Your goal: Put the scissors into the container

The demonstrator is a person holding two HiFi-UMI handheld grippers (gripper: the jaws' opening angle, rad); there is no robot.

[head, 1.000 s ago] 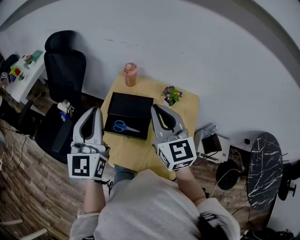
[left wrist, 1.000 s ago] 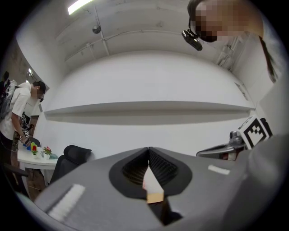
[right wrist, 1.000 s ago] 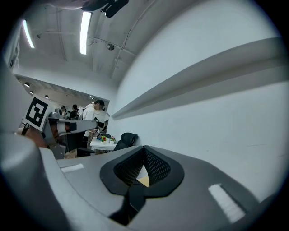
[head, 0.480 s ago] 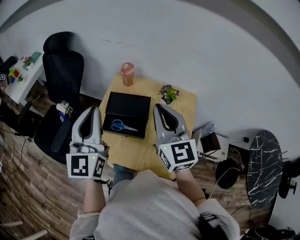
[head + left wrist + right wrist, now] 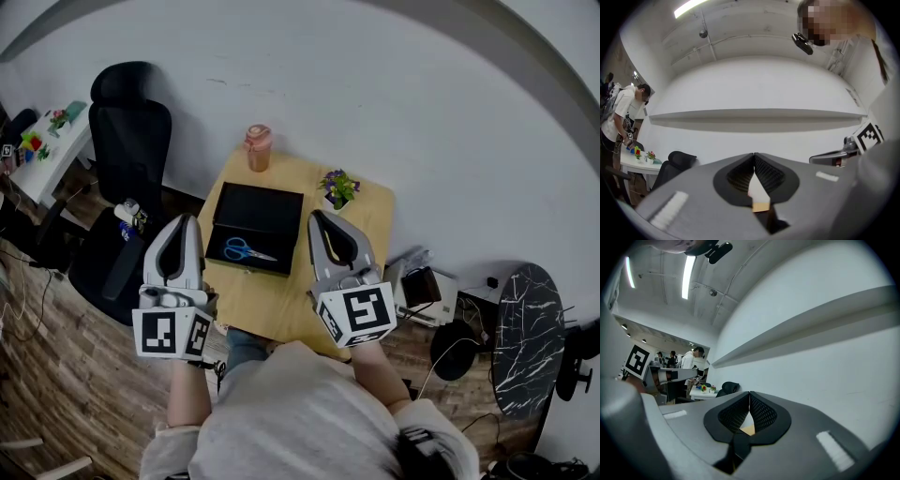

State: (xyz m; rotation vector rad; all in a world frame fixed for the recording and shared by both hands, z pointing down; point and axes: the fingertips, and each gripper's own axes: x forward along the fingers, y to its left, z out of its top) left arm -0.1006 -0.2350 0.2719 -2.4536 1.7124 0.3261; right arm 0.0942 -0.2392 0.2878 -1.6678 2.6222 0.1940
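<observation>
Scissors (image 5: 246, 251): 1, lying inside black container (image 5: 262, 211); task apparently complete. Left gripper (image 5: 188, 221), right gripper (image 5: 319, 217): jaws pressed together, empty.

A white wall (image 5: 403, 103) stood behind a small wooden table (image 5: 272, 302), a black office chair (image 5: 127, 131) and white side table (image 5: 49, 161) at its left, a dark marble-topped round table (image 5: 530, 337) at its right, on wood-plank floor (image 5: 66, 375).

Matt wooden table (image 5: 272, 305), matt black container (image 5: 267, 220).
</observation>
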